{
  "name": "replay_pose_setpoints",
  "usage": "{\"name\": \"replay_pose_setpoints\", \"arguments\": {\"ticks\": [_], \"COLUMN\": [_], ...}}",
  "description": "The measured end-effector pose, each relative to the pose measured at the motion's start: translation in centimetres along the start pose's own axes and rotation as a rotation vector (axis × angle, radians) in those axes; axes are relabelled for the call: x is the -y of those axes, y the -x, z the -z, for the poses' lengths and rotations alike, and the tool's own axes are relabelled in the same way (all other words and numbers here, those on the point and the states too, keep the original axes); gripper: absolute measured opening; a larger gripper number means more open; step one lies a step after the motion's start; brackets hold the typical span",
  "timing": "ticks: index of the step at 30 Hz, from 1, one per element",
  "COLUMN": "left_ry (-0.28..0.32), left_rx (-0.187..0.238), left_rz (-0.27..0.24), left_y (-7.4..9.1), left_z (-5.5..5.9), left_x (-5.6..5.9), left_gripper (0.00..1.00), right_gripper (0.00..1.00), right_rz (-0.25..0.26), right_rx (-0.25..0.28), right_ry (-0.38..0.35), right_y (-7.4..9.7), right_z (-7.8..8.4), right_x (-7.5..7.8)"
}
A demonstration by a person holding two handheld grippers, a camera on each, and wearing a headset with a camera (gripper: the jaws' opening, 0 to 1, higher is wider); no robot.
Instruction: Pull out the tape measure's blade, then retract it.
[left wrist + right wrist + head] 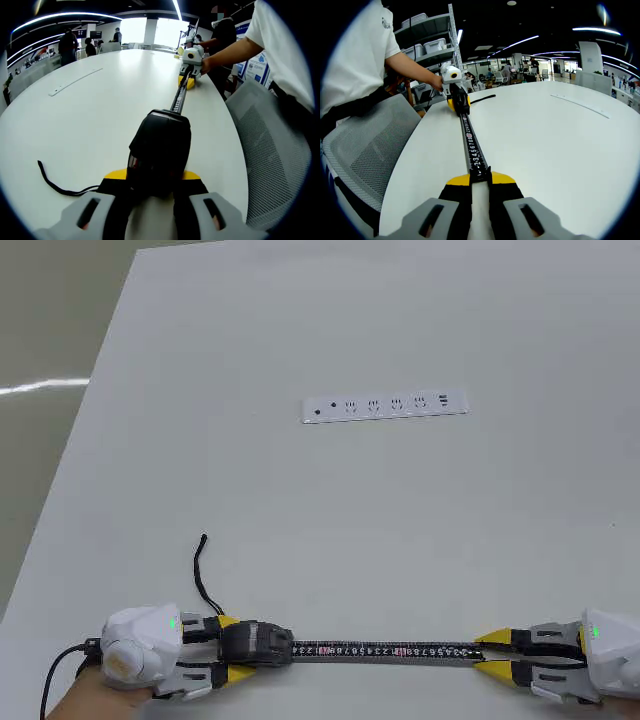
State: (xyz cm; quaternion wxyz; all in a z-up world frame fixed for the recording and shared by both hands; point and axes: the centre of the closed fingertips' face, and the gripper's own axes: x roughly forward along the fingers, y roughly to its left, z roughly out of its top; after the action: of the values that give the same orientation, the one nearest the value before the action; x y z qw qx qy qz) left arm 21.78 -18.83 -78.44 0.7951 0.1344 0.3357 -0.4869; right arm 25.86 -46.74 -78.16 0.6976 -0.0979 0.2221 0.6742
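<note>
While the left gripper (236, 647) clamps the tape measure (255, 642), the right gripper (488, 652) pinches the end of the extended blade (390, 651); the head view shows a power strip (384, 406) farther away.

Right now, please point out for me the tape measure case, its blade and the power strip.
tape measure case (255, 642), head view, top of the black housing.
blade (390, 651), head view, middle of the pulled-out numbered strip.
power strip (385, 406), head view, centre of its white face.
</note>
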Motion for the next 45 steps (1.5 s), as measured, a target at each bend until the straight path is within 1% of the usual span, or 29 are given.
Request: {"name": "replay_pose_setpoints", "arguments": {"ticks": [3,7,12,14,17,18,19,23,26,27,31,33,35,37,39,40,41,42,44,45], "left_ry": [-0.001,-0.007,-0.023,-0.020,-0.016,0.000,0.005,0.008,0.012,0.005,0.008,0.013,0.020,0.019,0.021,0.027,0.041,0.044,0.028,0.033], "left_rx": [-0.004,-0.009,-0.012,-0.009,-0.017,-0.020,-0.015,-0.024,-0.021,-0.028,-0.030,-0.030,-0.029,-0.028,-0.026,-0.011,0.020,0.026,0.008,0.011], "left_rz": [0.001,0.001,-0.003,-0.005,-0.009,-0.010,-0.010,-0.010,-0.010,-0.017,-0.019,-0.018,-0.014,-0.022,-0.020,-0.015,-0.014,-0.018,-0.021,-0.013], "left_y": [0.0,0.0,-0.1,0.0,-0.1,-0.1,-0.1,-0.2,-0.2,-0.2,-0.1,-0.1,-0.1,-0.1,-0.1,-0.1,-0.1,0.0,0.0,-0.1], "left_z": [-0.1,0.0,0.1,0.1,0.1,0.1,-0.1,-0.1,-0.3,-0.3,-0.3,-0.3,-0.3,-0.2,-0.3,-0.5,-1.1,-1.3,-1.2,-1.3], "left_x": [0.0,0.0,-0.1,-0.1,-0.1,-0.1,-0.1,0.0,0.0,-0.1,-0.3,-0.2,-0.2,-0.3,-0.3,-0.2,-0.2,-0.4,-0.5,-0.3], "left_gripper": [0.29,0.29,0.30,0.30,0.30,0.30,0.31,0.31,0.33,0.34,0.37,0.37,0.36,0.38,0.39,0.40,0.42,0.44,0.45,0.45], "right_gripper": [0.10,0.10,0.12,0.12,0.13,0.13,0.13,0.14,0.15,0.16,0.19,0.22,0.22,0.25,0.26,0.26,0.27,0.27,0.28,0.28], "right_rz": [0.000,0.001,0.002,0.004,0.014,0.021,0.024,0.034,0.035,0.036,0.038,0.042,0.050,0.048,0.051,0.051,0.051,0.054,0.054,0.055], "right_rx": [-0.001,-0.004,-0.005,-0.008,-0.007,0.007,-0.002,0.003,0.004,0.005,0.007,0.026,0.027,0.028,0.027,0.031,0.032,0.027,0.030,0.029], "right_ry": [-0.005,-0.015,-0.026,-0.024,-0.030,-0.043,-0.044,-0.049,-0.049,-0.052,-0.057,-0.071,-0.068,-0.074,-0.070,-0.073,-0.074,-0.069,-0.074,-0.074], "right_y": [0.0,0.0,-0.1,-0.1,-0.1,-0.2,-0.2,-0.2,-0.2,-0.2,-0.2,-0.2,-0.2,-0.2,-0.2,-0.2,-0.2,-0.2,-0.2,-0.2], "right_z": [-0.3,0.0,0.1,0.0,-0.2,-0.3,-0.1,-0.4,-0.2,-0.2,-0.3,-0.5,-0.7,-0.7,-0.6,-0.8,-0.8,-0.7,-0.8,-0.8], "right_x": [-0.1,0.0,-0.1,-0.1,-0.2,-0.2,-0.1,-0.1,-0.1,-0.1,-0.2,-0.1,0.0,-0.1,0.0,-0.1,-0.1,-0.1,-0.1,-0.1]}}
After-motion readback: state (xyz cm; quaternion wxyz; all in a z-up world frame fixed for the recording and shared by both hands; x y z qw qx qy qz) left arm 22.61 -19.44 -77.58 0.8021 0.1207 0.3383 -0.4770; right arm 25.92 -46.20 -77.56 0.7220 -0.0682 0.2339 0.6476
